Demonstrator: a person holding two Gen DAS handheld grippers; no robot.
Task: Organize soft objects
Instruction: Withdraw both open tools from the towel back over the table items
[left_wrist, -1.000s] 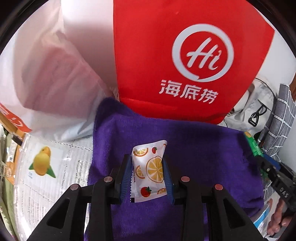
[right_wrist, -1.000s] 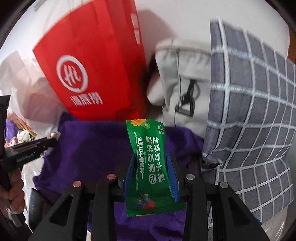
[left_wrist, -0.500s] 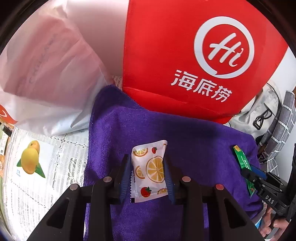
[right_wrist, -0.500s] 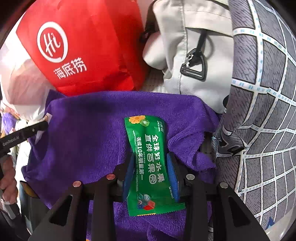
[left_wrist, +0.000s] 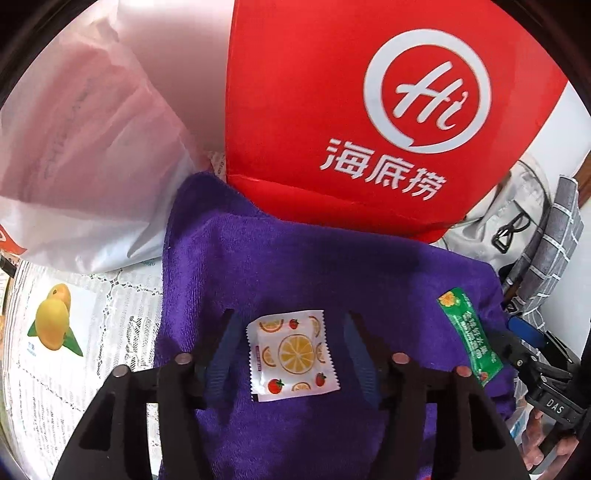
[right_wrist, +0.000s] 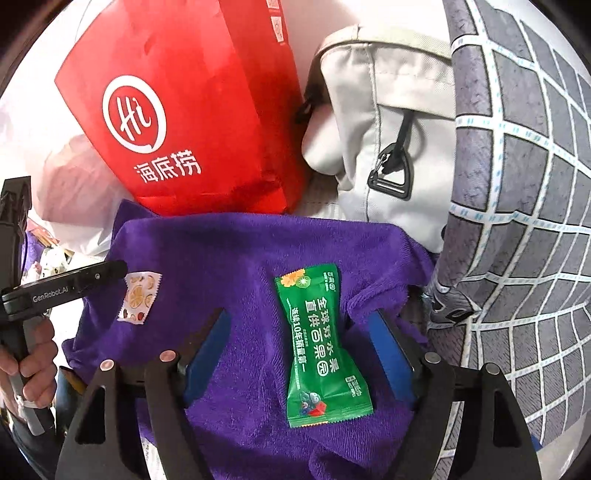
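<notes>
Currently both packets down on the purple towel (left_wrist: 295, 266), neither gripped. Left gripper (left_wrist: 291, 332): jaws opening, blue pads clear of the white citrus-print sachet (left_wrist: 291, 360), which lies flat between them at lower centre of the left view. Right gripper (right_wrist: 299, 332): jaws likewise opening, pads standing off either side of the green snack packet (right_wrist: 321, 347), flat on the towel at lower centre of the right view. Green packet also seen at the right edge of the left view, near the towel's right border; sachet seen at mid-left of the right view, just beside the left gripper's black finger.

Progress, as judged: placement of these two items appears complete, well apart on the same towel. Release under way, withdrawal not yet made. Remaining work cannot be determined; no further loose soft items identifiable with confidence. Towel rumpled at its right side in the right view; possibly due for straightening or folding.

Surface: white lace-pattern cloth (left_wrist: 122, 295) under the towel, with a printed card showing yellow fruit (left_wrist: 51, 321) at lower left of the left view.

Surroundings: red bag with white logo (left_wrist: 369, 110) upright behind the towel, touching its far edge. Translucent white plastic bag (left_wrist: 92, 147) at upper left. Pale grey bag with black buckle (right_wrist: 376, 122) and grey checked fabric (right_wrist: 517, 221) at right. White wall behind. Hand (right_wrist: 33, 354) on the left gripper's handle at lower left of the right view.
</notes>
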